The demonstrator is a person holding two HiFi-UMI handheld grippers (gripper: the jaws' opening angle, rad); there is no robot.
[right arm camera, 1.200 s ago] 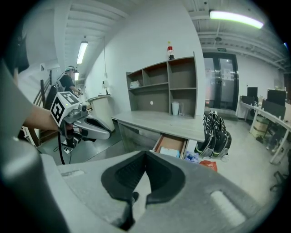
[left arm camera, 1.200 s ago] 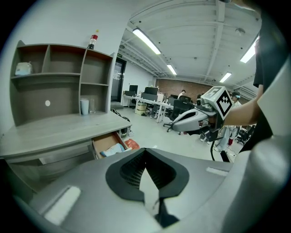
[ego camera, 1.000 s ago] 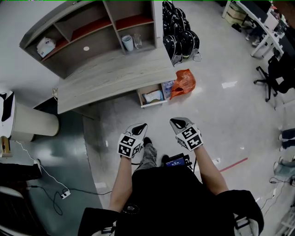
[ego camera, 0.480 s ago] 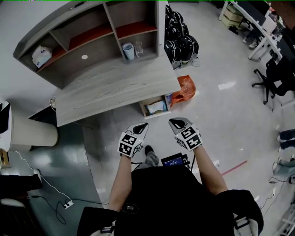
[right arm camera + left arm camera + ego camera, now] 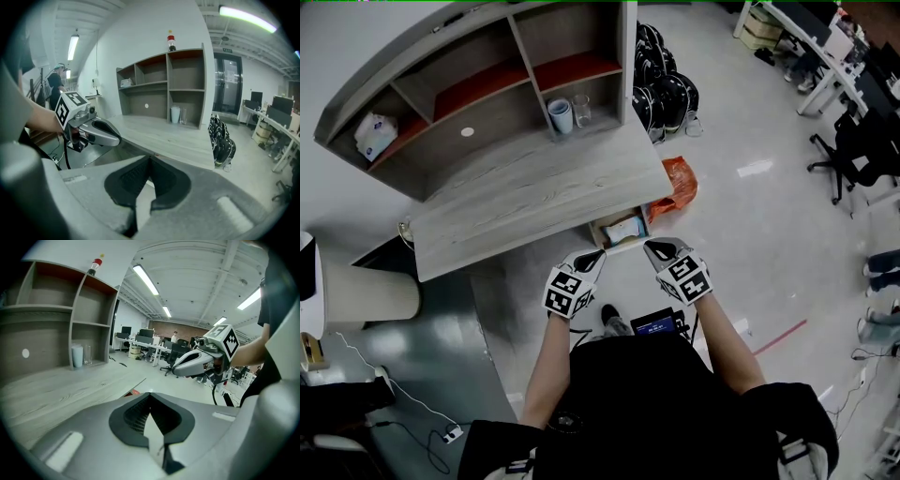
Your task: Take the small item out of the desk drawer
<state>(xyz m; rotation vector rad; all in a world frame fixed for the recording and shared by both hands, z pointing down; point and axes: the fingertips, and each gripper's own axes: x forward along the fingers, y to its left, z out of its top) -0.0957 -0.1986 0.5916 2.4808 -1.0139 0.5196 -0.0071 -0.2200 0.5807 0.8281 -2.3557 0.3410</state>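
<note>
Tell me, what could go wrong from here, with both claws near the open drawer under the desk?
1. The left claw and right claw are both shut. Unless one opens, it may push the pale packet instead of gripping it.
2. The drawer sits low under the desk edge, so a claw could knock that edge.
3. The orange bag lies beside the drawer and might snag.

**Head view:** high above the person, facing steeply down on the bench, shelf unit, left claw and right claw.

**Left claw view:** low, close behind its own jaws, facing across the bench top toward the office, with the right claw alongside.

**Right claw view:** likewise low and close, facing the shelf unit, with the left claw alongside.

**Shared by all three:** bench and shelf unit.
</note>
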